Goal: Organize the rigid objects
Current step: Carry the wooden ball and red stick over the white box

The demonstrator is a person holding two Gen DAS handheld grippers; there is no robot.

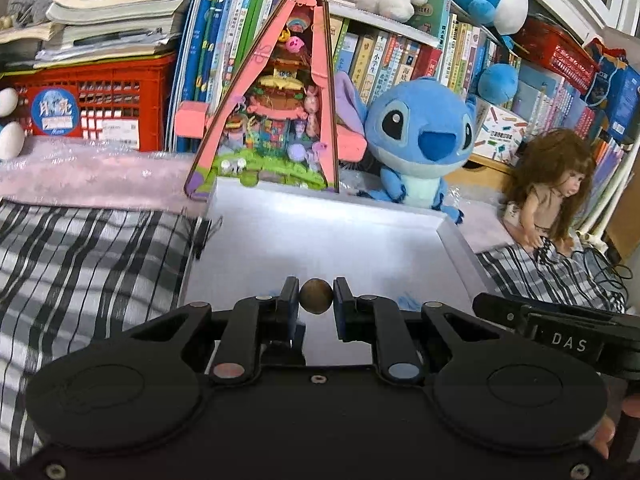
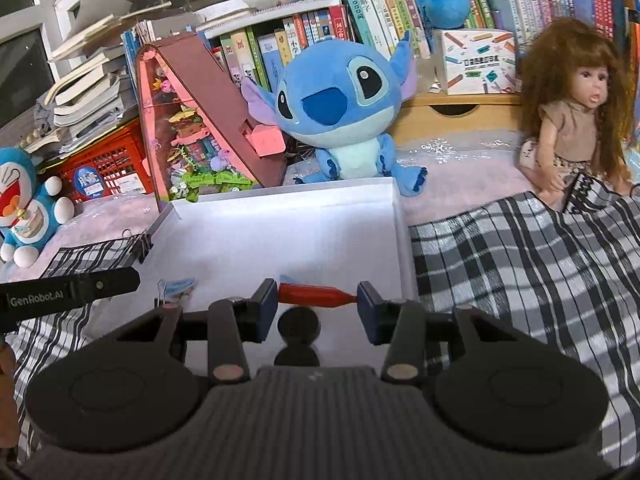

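A: Tray (image 1: 256, 208) first. Where does the white tray sit?

B: On the checked cloth (image 1: 92, 256) over the bed, directly ahead of both hands, its far edge against the pink triangular dollhouse (image 1: 276, 112) and the blue Stitch plush (image 1: 420, 140). A few small blue items and a binder clip (image 2: 162, 294) lie at its near left corner.

A: And the tongs?

B: The left tongs (image 1: 316, 296) are clamped on a small brown ball (image 1: 316, 296), pinched between the two pads and held above the near part of the tray. The right tongs (image 2: 318, 296) grip a red peg-like piece (image 2: 316, 295) end to end, lying crosswise between the pads, also over the tray's near edge.

A: So which step is this?

B: Carrying, I'd say. Both pieces are up off the surface and hang over the tray, neither set down yet.

A: What does the next move need?

B: Probably lowering each piece onto bare tray floor, apart from the blue clutter, then opening the pads. The ball is likely to roll, so it wants a low, gentle release away from the rim. The peg should lie flat if let go level.
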